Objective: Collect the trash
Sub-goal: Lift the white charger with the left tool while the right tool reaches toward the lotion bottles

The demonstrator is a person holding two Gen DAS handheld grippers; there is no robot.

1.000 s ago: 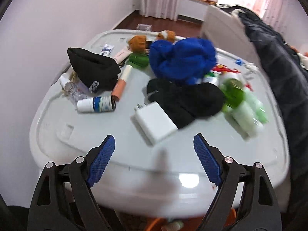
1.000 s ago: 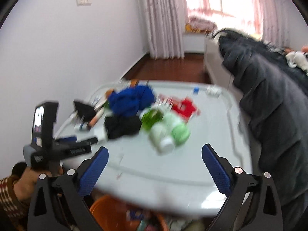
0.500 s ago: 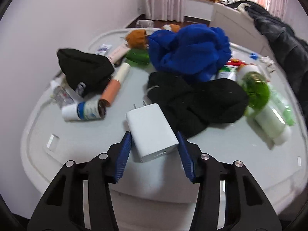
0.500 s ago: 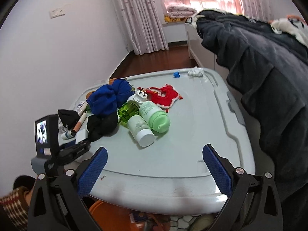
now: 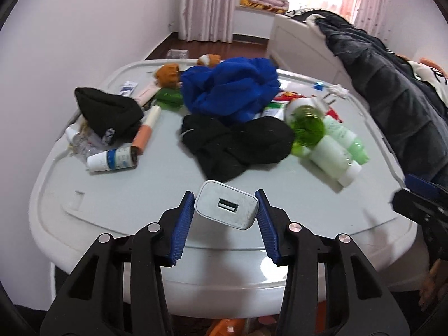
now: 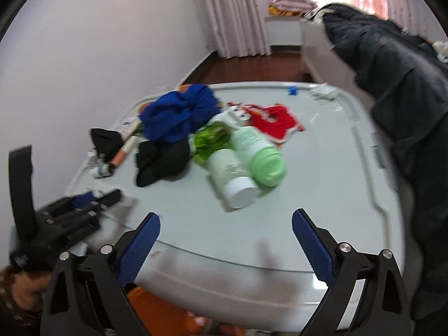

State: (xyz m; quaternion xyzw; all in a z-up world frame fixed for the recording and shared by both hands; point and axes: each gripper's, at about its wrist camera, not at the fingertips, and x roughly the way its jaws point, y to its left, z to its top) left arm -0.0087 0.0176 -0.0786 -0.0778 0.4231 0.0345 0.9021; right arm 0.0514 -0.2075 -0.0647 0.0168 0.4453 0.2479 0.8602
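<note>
Leftward first, table edge: grey plastic lid-top (image 5: 117, 204), crowded with clutter, bare along the near rim.
Far left clutter: black knit hat (image 5: 107, 112), small white-and-blue tube (image 5: 112, 161) lying on its side, peach tube (image 5: 147, 130) just beside it.
Left gripper (image 5: 225, 218): jaws closing, blue pads (image 5: 182, 221) set against both side faces of the white USB charger (image 5: 226, 208); reads as a grip.
Charger, place and axis: between the pads at the near rim, USB port facing the camera, long axis running away along the fingers, apparently tipped up off the lid.
Middle clutter: black cloth (image 5: 238, 145) just beyond the charger, blue cloth (image 5: 229, 89) behind it.
Right-of-middle clutter: green-tinted clear bottle (image 6: 210, 142), white bottle (image 6: 232, 176), pale green-capped bottle (image 6: 257, 154), all on their sides and touching, long axes roughly toward the right claw; red knit piece (image 6: 274, 123) behind.
Right gripper (image 6: 225, 240): jaws wide apart, nothing between them, hovering over the bare near rim.
Key relation: bottles straight ahead of the right claw, well apart from the left; right hand nearer for these.
Below the rim: orange bin (image 6: 156, 305), partly hidden, likely the drop point for the charger.
Far right: dark padded coat (image 6: 406, 89) draped beside the lid.
</note>
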